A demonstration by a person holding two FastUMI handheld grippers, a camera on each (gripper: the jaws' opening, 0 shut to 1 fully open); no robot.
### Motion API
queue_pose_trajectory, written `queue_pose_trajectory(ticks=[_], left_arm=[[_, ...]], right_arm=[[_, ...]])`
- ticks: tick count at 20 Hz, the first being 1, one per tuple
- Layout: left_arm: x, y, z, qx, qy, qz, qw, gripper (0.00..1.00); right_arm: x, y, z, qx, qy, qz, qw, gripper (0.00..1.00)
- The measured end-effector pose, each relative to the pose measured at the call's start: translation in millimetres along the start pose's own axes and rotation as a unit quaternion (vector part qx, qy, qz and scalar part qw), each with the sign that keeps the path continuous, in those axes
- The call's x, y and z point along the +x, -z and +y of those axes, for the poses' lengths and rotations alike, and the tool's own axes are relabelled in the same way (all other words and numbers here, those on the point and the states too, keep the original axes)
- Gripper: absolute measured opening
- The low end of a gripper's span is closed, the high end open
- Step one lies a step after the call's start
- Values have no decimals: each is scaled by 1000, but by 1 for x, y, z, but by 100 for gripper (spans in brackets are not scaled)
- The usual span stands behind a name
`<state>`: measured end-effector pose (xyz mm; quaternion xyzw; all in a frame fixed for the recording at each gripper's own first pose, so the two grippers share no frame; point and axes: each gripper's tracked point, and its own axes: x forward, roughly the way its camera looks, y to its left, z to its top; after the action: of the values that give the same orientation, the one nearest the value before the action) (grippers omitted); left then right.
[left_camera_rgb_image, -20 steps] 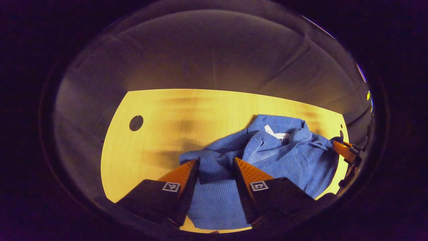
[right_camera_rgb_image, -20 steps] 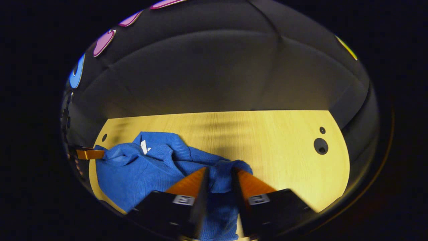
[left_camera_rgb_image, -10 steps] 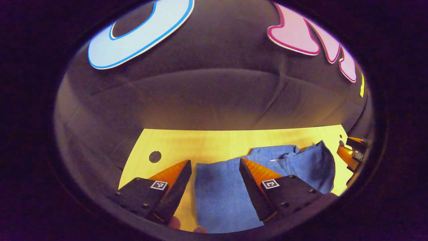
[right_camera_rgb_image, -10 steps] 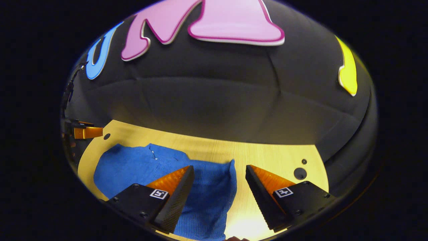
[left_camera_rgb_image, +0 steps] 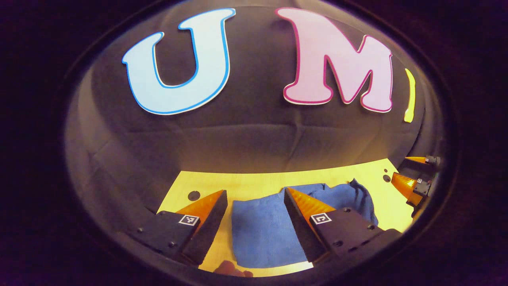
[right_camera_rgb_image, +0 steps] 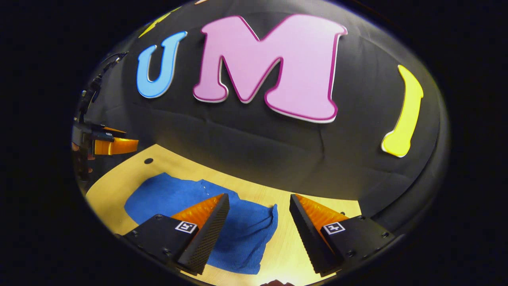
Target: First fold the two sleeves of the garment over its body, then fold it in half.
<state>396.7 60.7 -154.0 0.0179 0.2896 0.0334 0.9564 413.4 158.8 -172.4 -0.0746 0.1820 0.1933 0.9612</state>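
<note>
Both tongs, left tongs (left_camera_rgb_image: 256, 194) and right tongs (right_camera_rgb_image: 260, 198), stand wide open, holding nothing, above the blue garment (right_camera_rgb_image: 174, 198), which lies folded on the table (left_camera_rgb_image: 258, 180); folding looks finished, so next probably just withdraw

You have one garment (left_camera_rgb_image: 262, 234), a blue knit lying folded on one table (left_camera_rgb_image: 254, 183). In the right gripper view the same garment (right_camera_rgb_image: 242, 234) lies on that table (right_camera_rgb_image: 285, 254).

You hold two grippers: the left gripper (left_camera_rgb_image: 254, 196) and the right gripper (right_camera_rgb_image: 258, 198), each with two fingers spread apart and nothing between them.

The tabletop has holes: the left gripper view shows one large hole (left_camera_rgb_image: 193, 195) at the left and two small holes (left_camera_rgb_image: 385, 176) at the right corner. The right gripper view shows one hole (right_camera_rgb_image: 148, 161).
</note>
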Motion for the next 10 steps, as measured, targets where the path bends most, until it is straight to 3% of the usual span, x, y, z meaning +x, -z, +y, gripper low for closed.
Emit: queue_pose_trajectory(ticks=[4,10], left_arm=[[-71,-6,-21,11,20,-54,998,84],[-182,16,-57,22,50,-136,989,84]], right_arm=[[-61,-24,15,20,-7,-38,999,98],[-168,-50,27,34,18,-104,994,97]])
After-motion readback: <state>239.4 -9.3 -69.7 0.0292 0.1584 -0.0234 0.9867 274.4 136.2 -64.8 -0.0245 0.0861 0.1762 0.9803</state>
